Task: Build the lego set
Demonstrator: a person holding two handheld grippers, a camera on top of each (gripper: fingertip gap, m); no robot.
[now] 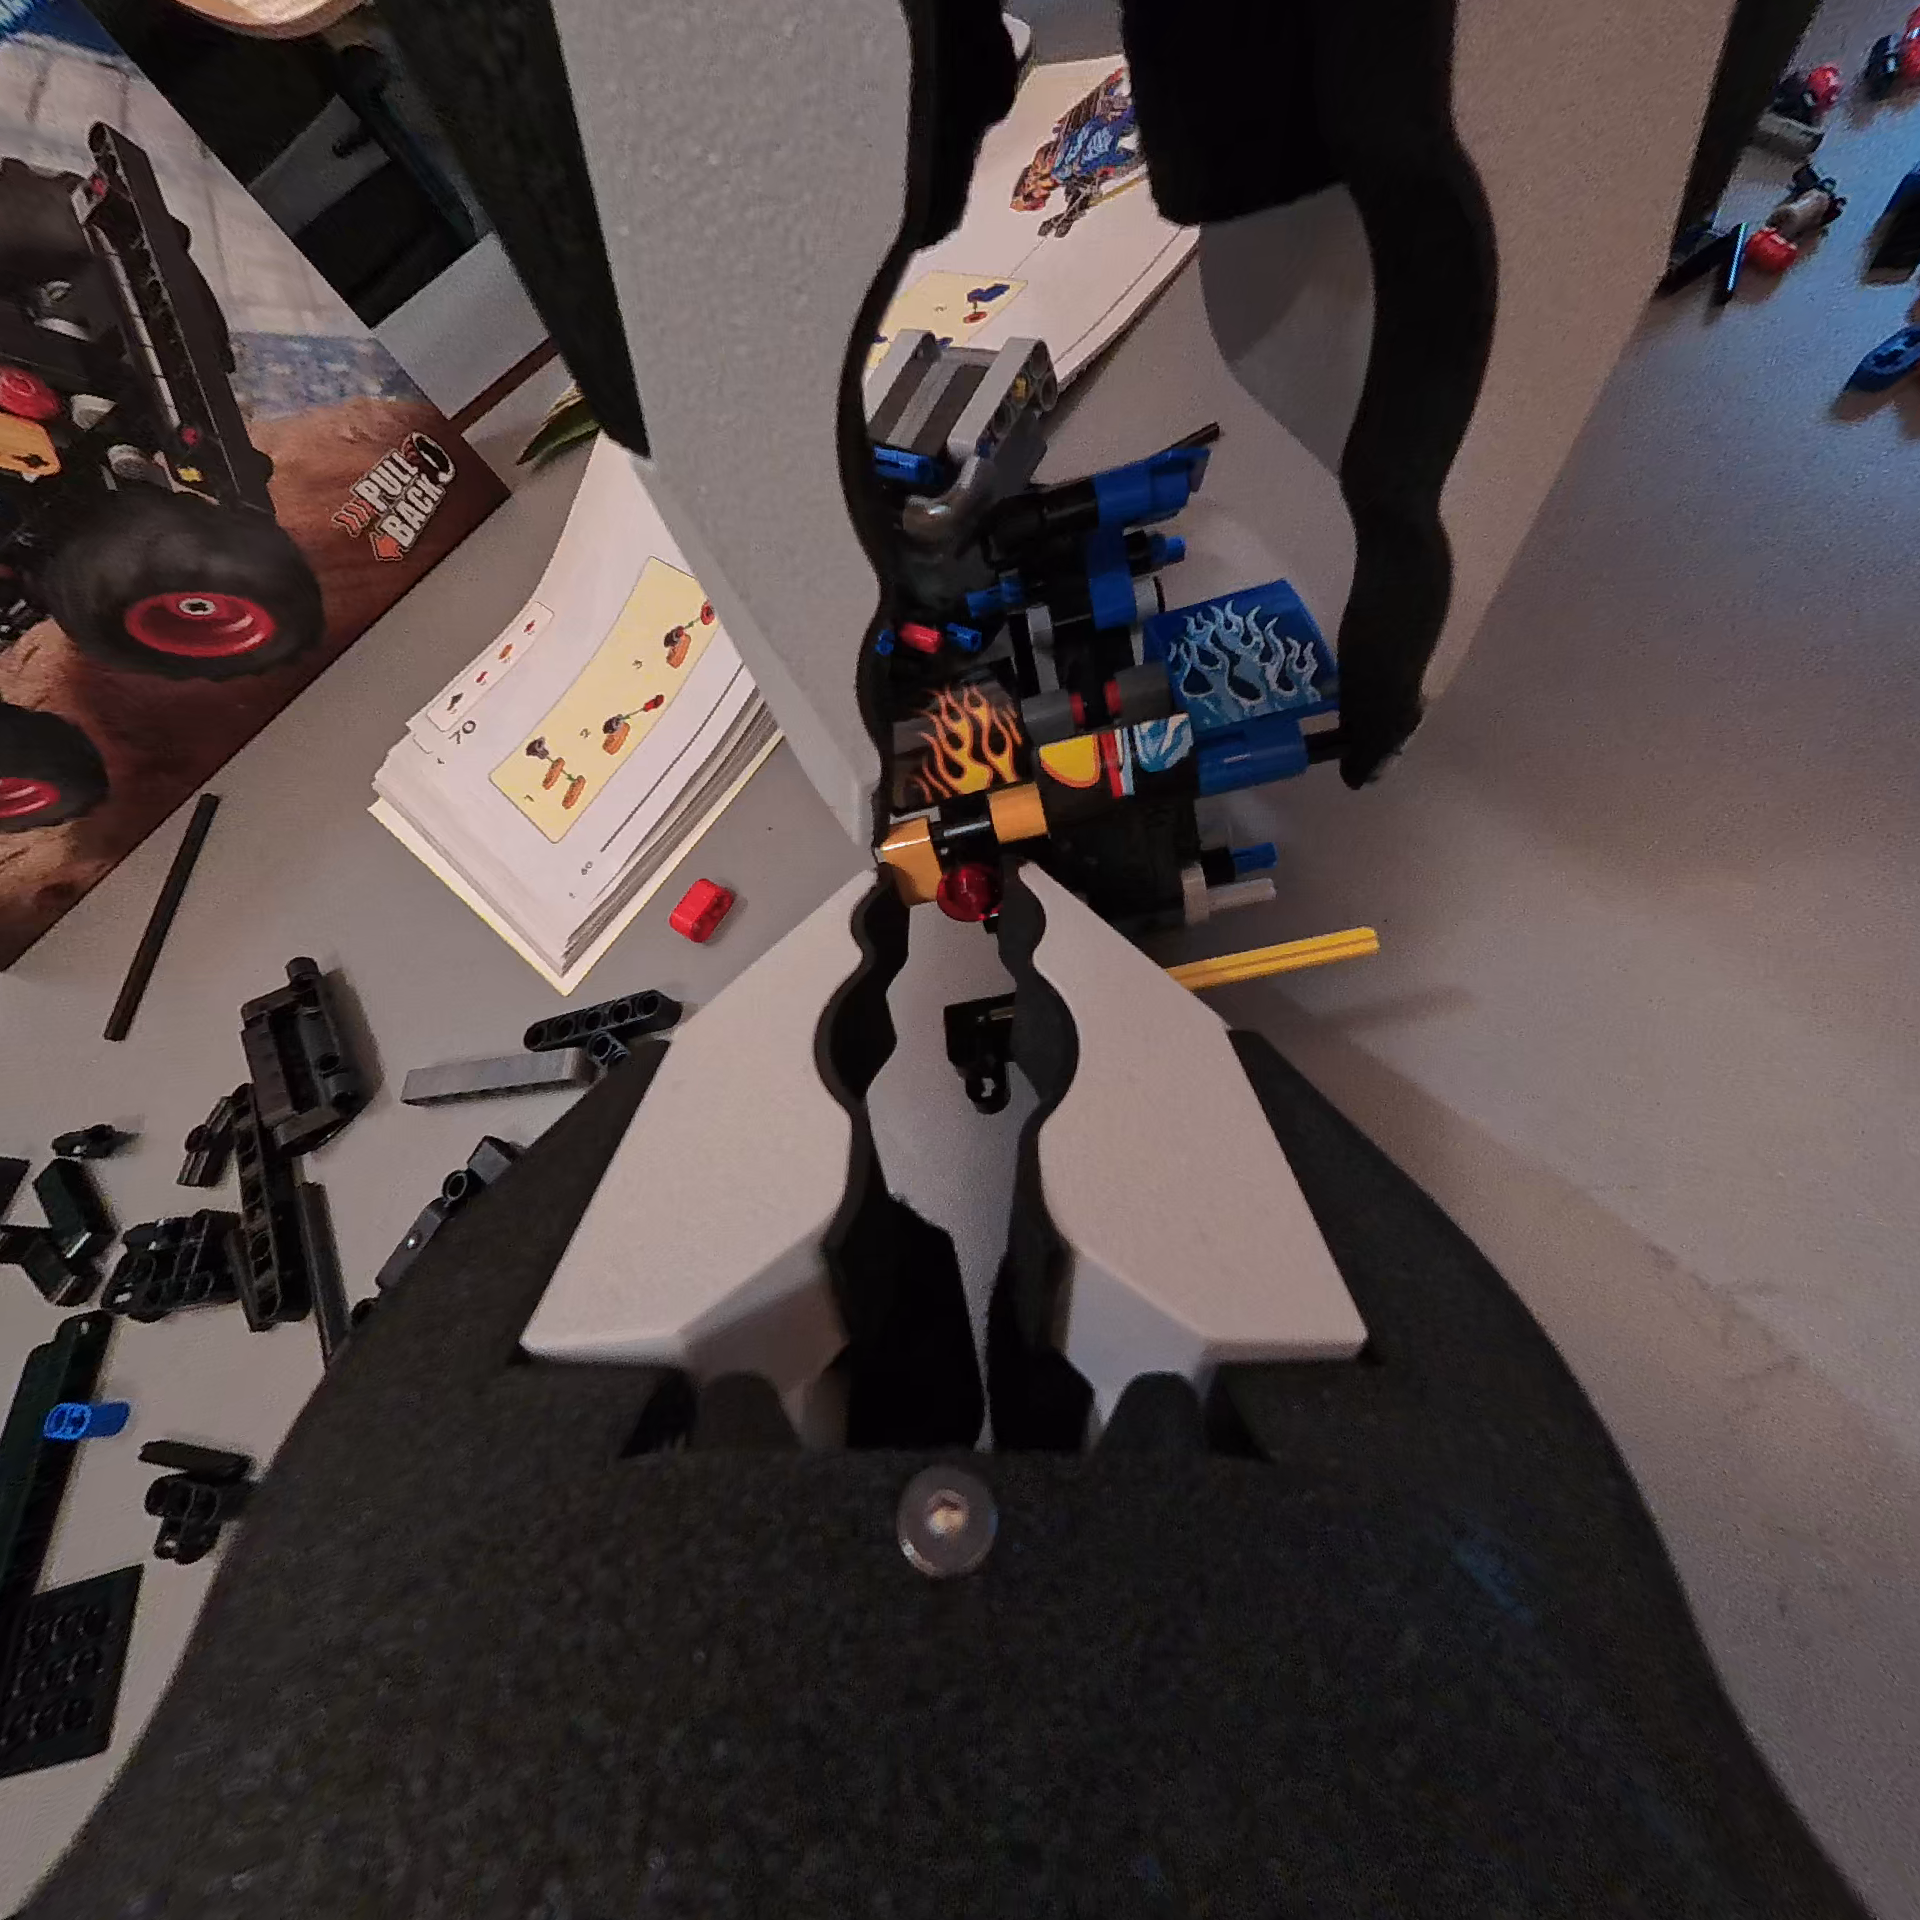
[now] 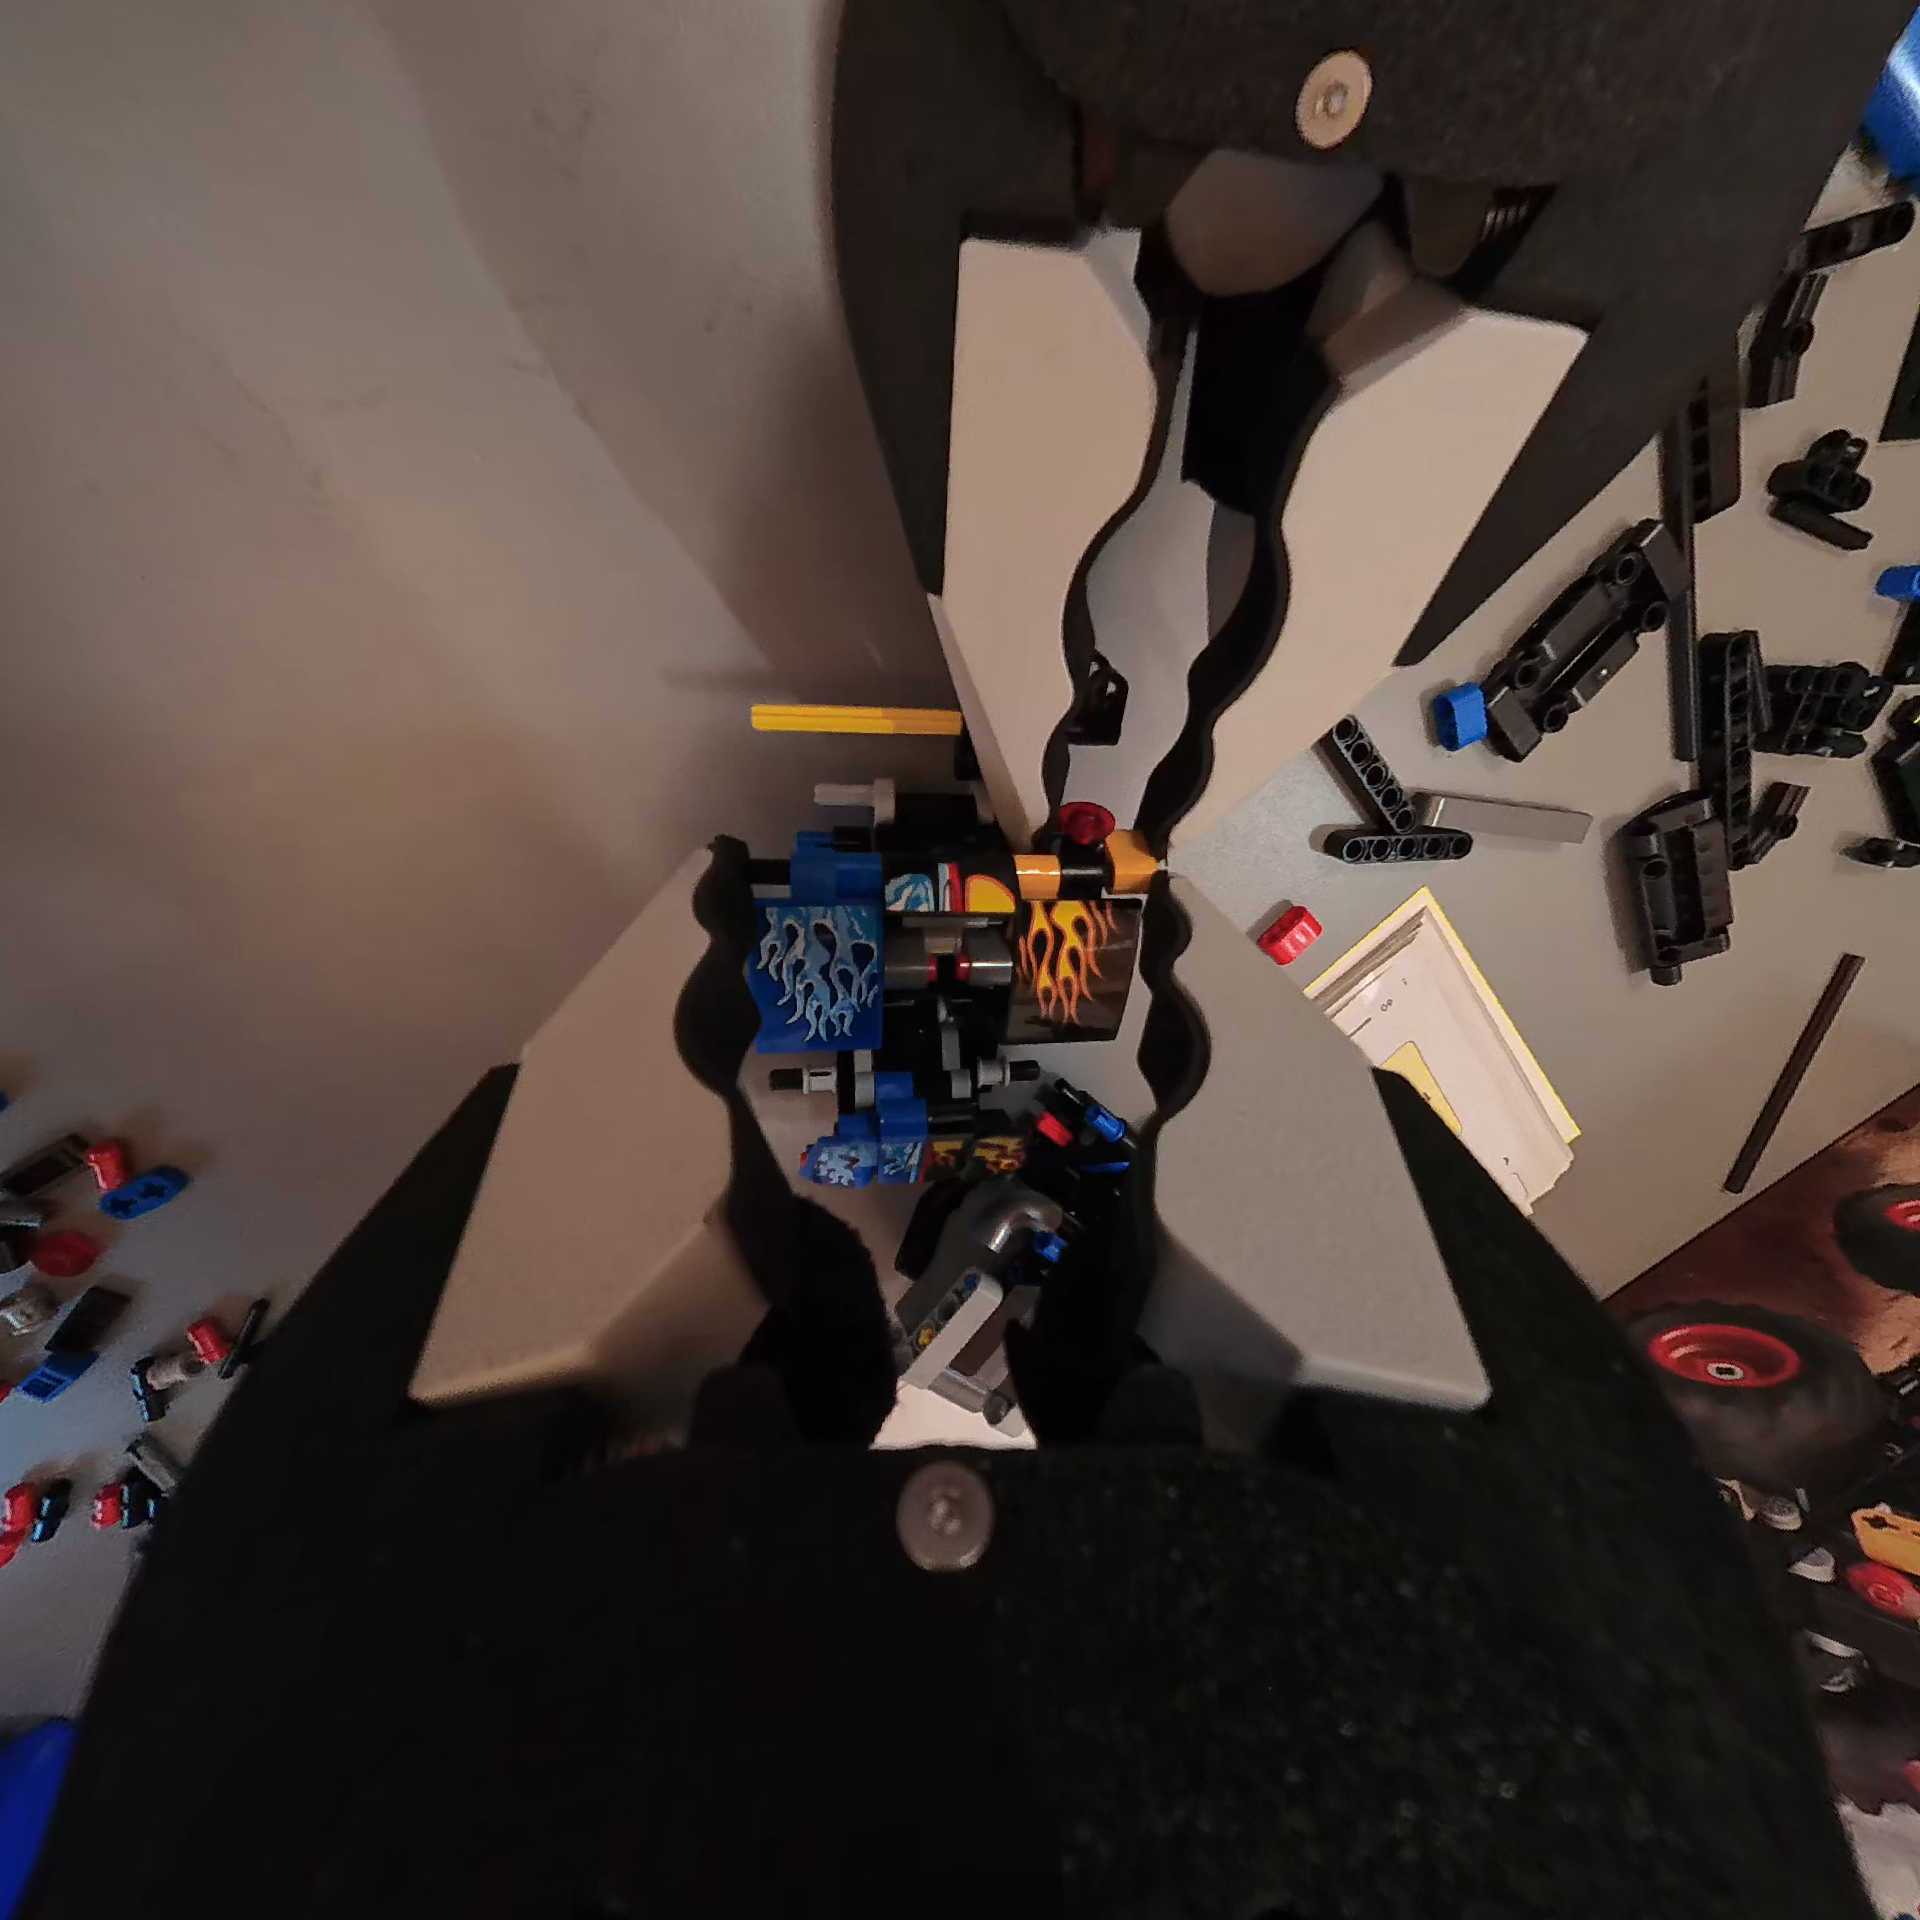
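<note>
The half-built lego model (image 2: 935,966) is black and blue, with an orange flame panel (image 2: 1070,966) and a blue flame panel (image 2: 816,971). It stands on the grey table. My right gripper (image 2: 940,883) is shut on the model, one finger on each side. In the left wrist view the model (image 1: 1091,727) sits between the right gripper's fingers (image 1: 1382,644), which come down from above. My left gripper (image 1: 951,883) is pinched on a small red round piece (image 1: 966,891) at the model's orange beam (image 1: 1013,816). The right wrist view shows the left gripper (image 2: 1091,831) and that piece (image 2: 1086,821).
An open instruction booklet (image 1: 582,758) and the set's box (image 1: 156,520) lie to the left. A red connector (image 1: 701,909) and a yellow axle (image 1: 1278,956) lie by the model. Several loose black parts (image 1: 291,1143) lie left, small coloured parts (image 2: 104,1299) on the other side. Both grippers' tips are close together, under 4 cm apart. The red connector (image 1: 701,909) sits 7 centimetres or so from the ends of my left fingers. The right camera catches it too, in the right wrist view (image 2: 1295,934).
</note>
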